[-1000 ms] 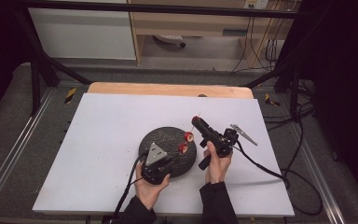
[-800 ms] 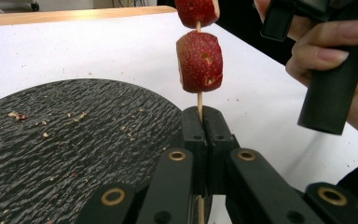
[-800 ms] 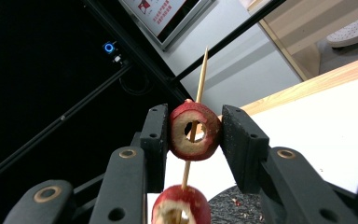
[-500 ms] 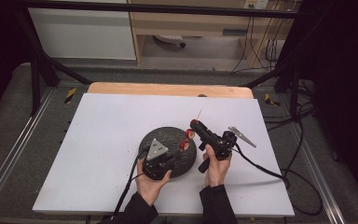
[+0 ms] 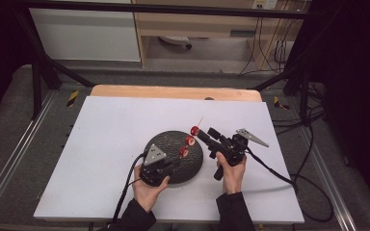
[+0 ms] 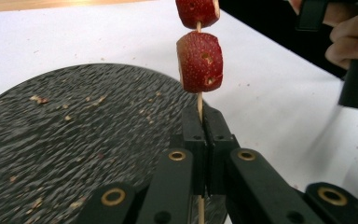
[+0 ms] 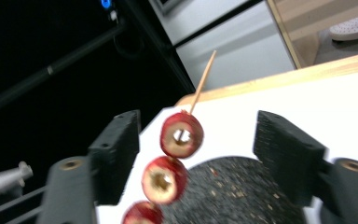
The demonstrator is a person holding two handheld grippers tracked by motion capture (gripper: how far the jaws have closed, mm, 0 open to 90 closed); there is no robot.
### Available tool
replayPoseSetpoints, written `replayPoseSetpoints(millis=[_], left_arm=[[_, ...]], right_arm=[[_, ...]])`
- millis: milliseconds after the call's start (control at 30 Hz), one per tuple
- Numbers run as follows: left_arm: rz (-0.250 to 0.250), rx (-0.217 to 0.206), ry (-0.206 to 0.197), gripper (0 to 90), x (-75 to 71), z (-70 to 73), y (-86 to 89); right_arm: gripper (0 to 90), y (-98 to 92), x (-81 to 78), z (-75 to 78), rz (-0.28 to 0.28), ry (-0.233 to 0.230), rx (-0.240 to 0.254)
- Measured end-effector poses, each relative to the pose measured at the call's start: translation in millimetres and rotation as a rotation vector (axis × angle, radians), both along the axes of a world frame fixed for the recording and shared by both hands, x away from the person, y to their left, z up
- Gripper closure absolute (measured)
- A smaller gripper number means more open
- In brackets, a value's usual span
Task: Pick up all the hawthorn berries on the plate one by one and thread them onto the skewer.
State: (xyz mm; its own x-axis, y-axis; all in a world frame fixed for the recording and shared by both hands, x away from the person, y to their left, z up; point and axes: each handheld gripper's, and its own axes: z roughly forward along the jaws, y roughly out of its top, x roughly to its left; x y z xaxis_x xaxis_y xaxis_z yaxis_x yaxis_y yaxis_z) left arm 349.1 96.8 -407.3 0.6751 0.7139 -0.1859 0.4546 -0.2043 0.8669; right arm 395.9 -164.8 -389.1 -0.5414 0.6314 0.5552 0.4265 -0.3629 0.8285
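nearest us, we clamped the left gripper (image 6: 204, 140) tight on the lower end of the wooden skewer (image 6: 199, 105), low over the near edge of the dark round plate (image 5: 171, 144); the stick rose from between those pads with strawberry pieces (image 6: 200, 60) threaded just above them; farther along, our right gripper (image 7: 200, 154) had just been opening, its jaws parted on either side of the upper strawberries (image 7: 182, 134) and touching none; the bare skewer tip (image 7: 205, 79) pointed beyond; the plate sat on the white table (image 5: 101, 134).
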Motion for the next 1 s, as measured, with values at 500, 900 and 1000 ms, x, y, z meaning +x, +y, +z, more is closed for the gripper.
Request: replayPoseSetpoints(millis=[500,900,1000], left_arm=[[-0.016,0.068,0.017,88.6,1.4,4.5,35.9],[-0.037,0.175,0.046,88.5,12.0,19.3,60.3],[-0.047,0.185,0.059,88.5,16.8,20.7,62.2]], right_arm=[[2.9,-11.1,-2.1,-16.1,0.141,0.033,-0.349],[0.7,-29.3,-10.9,-35.9,0.237,0.06,-0.508],[0.7,-36.9,-14.0,-41.2,0.249,0.056,-0.525]])
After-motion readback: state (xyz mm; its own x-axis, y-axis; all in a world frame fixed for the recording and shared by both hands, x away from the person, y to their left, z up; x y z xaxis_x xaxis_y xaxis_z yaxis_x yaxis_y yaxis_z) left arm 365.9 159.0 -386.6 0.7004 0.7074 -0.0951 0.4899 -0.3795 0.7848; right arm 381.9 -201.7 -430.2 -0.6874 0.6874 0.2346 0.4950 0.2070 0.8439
